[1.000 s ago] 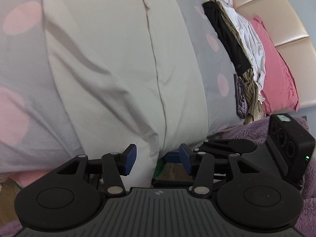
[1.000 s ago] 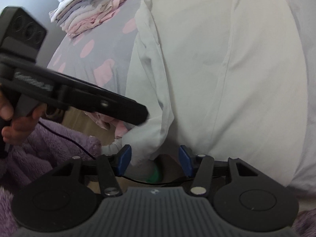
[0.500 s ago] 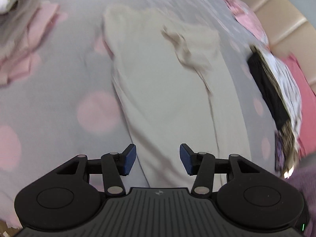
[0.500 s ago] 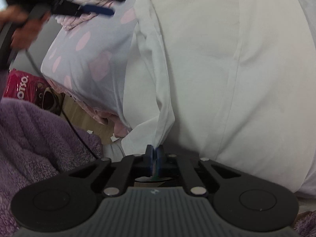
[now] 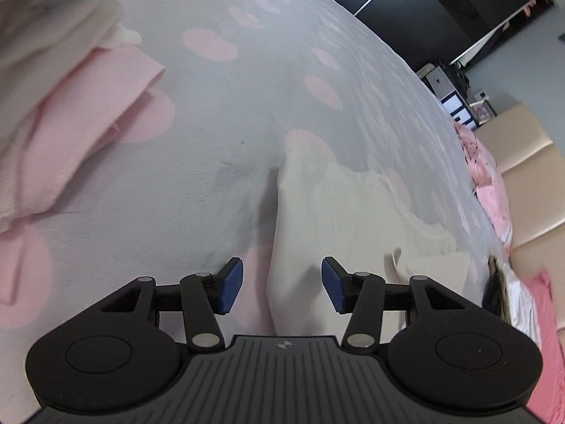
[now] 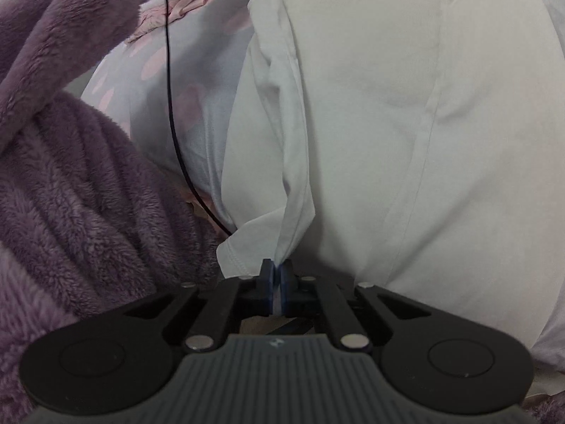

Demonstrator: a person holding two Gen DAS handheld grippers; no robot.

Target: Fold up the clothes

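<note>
A cream-white garment [image 5: 339, 212] lies spread on a grey bedspread with pink dots [image 5: 197, 162]. My left gripper [image 5: 280, 289] is open, hovering over the garment's left edge near its far end, holding nothing. In the right wrist view the same garment [image 6: 406, 106] drapes over the bed's near edge. My right gripper [image 6: 277, 282] is shut on the garment's lower left corner, with the cloth pinched between the blue pads and pulled into a taut fold.
A stack of folded pink and white clothes [image 5: 70, 99] sits at the left. Dark and white unfolded clothes [image 5: 508, 293] and a red-pink pillow [image 5: 551, 325] lie at the right by a beige headboard [image 5: 522, 162]. A purple fleece sleeve [image 6: 70, 176] and a black cable [image 6: 173, 106] are at the right gripper's left.
My left gripper has swung up from the bed's near edge to over the garment's far end, staying open. My right gripper closed on the garment's lower corner and holds it.
</note>
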